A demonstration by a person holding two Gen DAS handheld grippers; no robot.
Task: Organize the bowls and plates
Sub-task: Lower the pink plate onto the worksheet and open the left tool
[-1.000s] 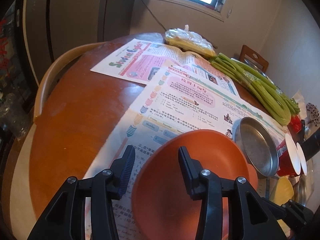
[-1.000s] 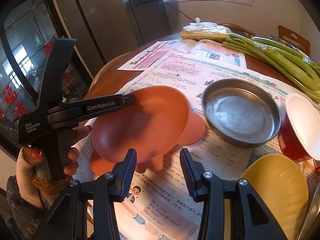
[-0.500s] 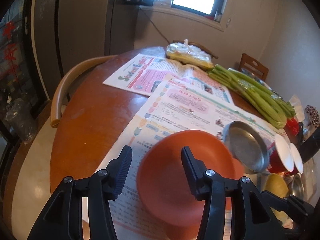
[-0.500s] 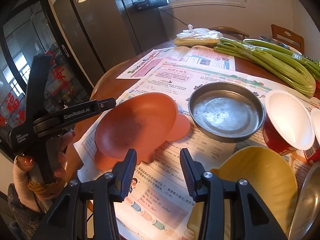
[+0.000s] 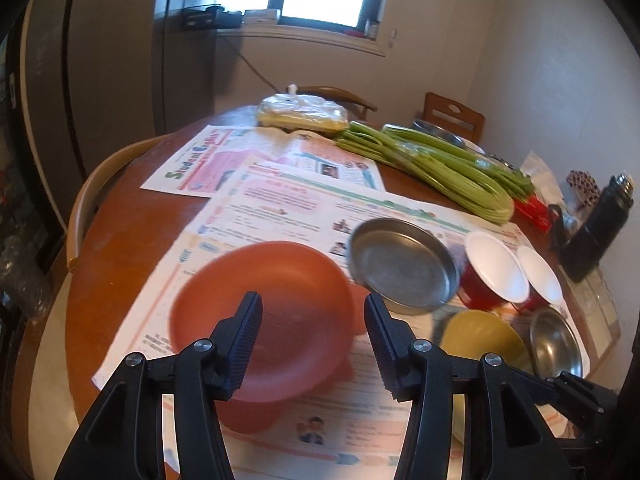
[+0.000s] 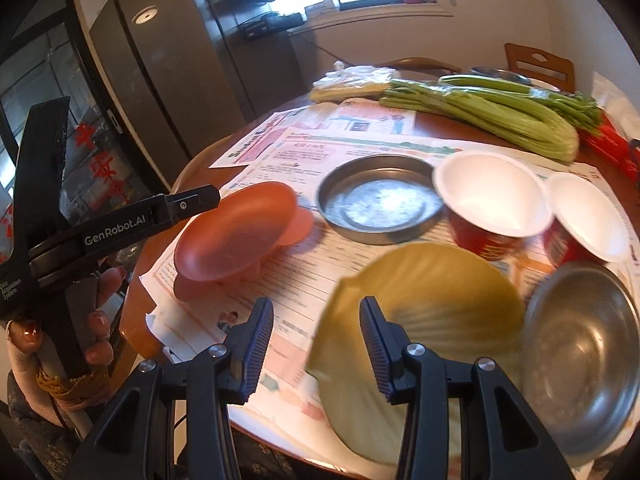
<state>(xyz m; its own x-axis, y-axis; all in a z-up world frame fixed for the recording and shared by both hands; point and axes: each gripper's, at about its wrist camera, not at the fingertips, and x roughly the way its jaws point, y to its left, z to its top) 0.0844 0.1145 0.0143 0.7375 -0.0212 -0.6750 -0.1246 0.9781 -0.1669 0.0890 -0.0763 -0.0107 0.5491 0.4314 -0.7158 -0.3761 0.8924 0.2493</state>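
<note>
An orange bowl (image 5: 264, 304) with lobed feet rests on the newspaper, also seen at the left as orange bowl (image 6: 236, 232). My left gripper (image 5: 312, 332) hovers just above and behind it, open, its pads clear of the rim. My right gripper (image 6: 316, 340) is open and empty over the near table edge. A yellow shell-shaped dish (image 6: 432, 320) lies just beyond its right finger. Behind are a flat steel plate (image 6: 380, 200), two red cups with white insides (image 6: 492, 196), and a steel bowl (image 6: 584, 356) at the right.
A person's hand (image 6: 100, 320) holds the left tool. Celery stalks (image 5: 432, 164), a plastic bag (image 5: 304, 114) and a black bottle (image 5: 600, 228) sit at the back and right of the round wooden table (image 5: 116, 248). A chair back (image 5: 92, 184) curves along its left edge.
The orange bowl's rim sat tilted between my left jaws; now it lies flat and they have widened and drawn back and up. My right gripper drew back, bringing in the yellow dish and steel bowl.
</note>
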